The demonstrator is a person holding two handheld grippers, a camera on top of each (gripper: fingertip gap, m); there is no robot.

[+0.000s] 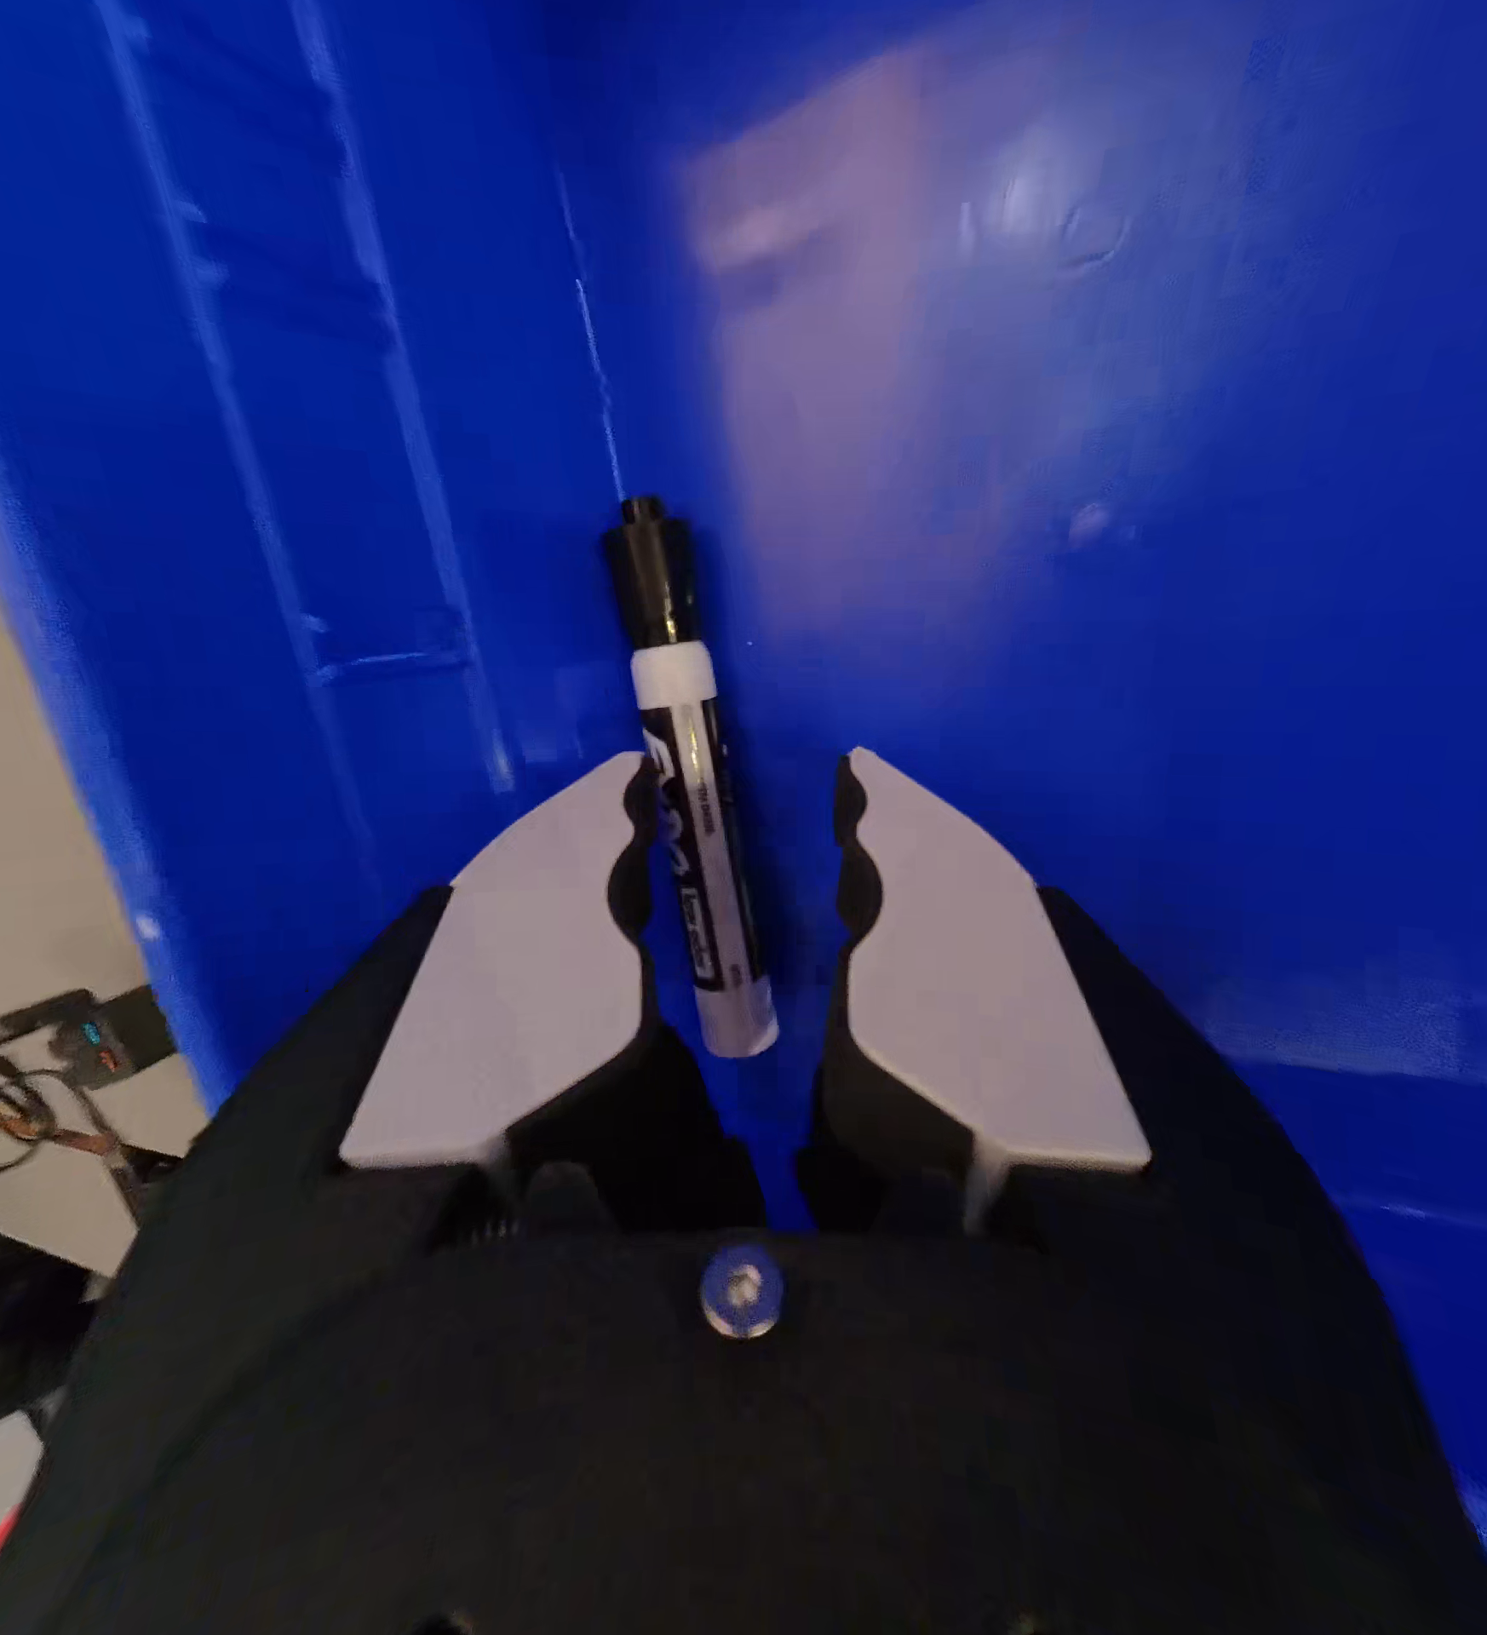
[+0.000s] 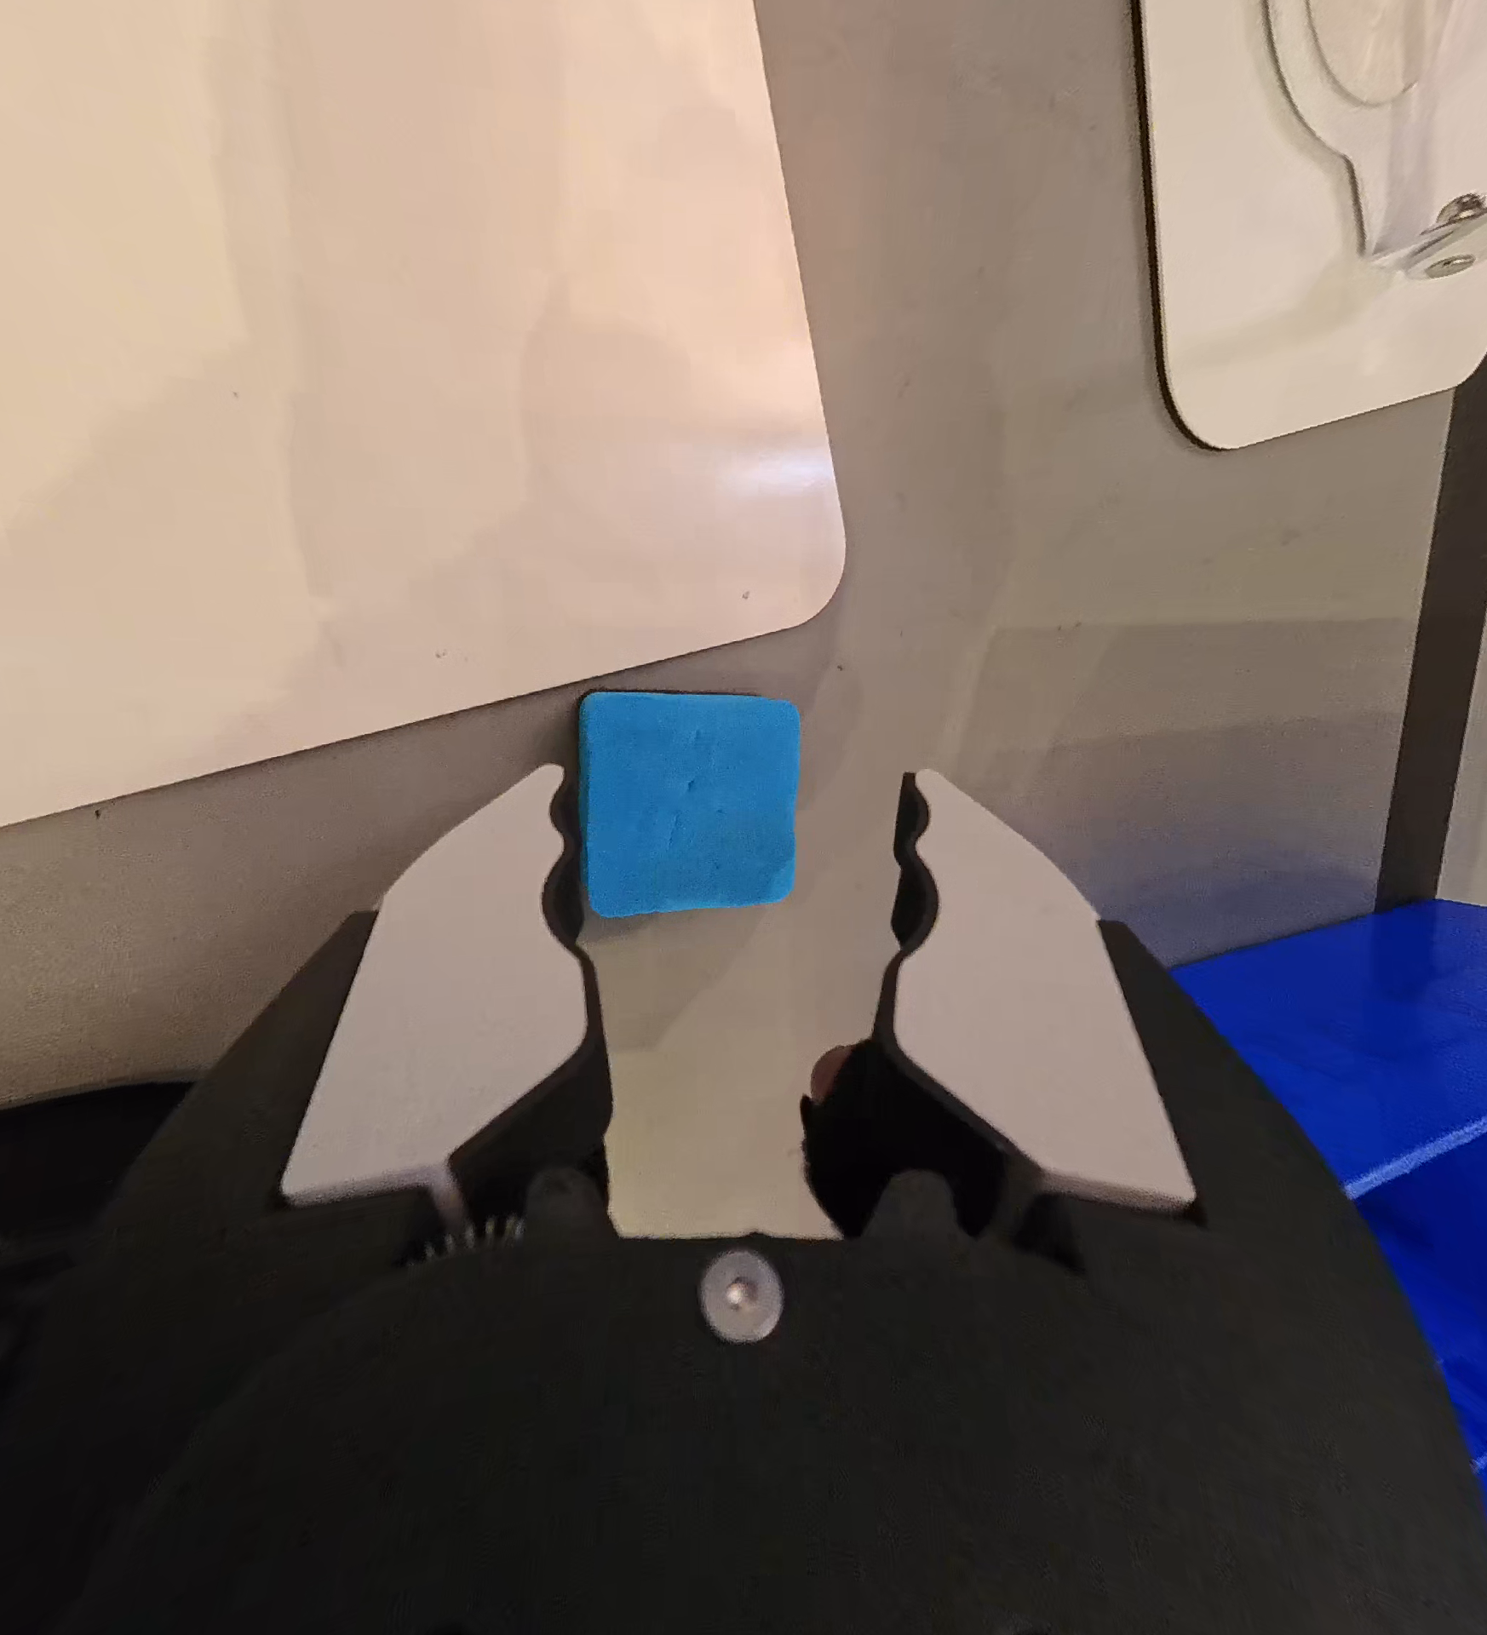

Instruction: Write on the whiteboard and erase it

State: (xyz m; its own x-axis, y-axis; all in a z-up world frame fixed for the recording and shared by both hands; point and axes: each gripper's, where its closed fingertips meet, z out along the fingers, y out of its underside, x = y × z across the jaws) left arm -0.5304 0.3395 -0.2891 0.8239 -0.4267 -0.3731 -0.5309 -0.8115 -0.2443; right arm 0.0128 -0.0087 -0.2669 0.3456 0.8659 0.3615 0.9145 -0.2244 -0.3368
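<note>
Whiteboard [image 2: 324,310] runs off the top and left edges, above the blue eraser [image 2: 687,805]; white plate [image 2: 1306,221] up and right of the eraser is cropped; blue bin [image 1: 1076,531] surface is motion-blurred

Both grippers look alike. The left gripper [image 1: 744,770] has a broad matte black body, and its two fingers [image 1: 528,955] are pale grey wedges lined with wavy black pads. A silver screw with a washer [image 1: 742,1290] sits in the middle of the body. The right gripper [image 2: 731,787] carries the same screw [image 2: 740,1296], and a small gear [image 2: 470,1234] shows beside its left finger.
</note>
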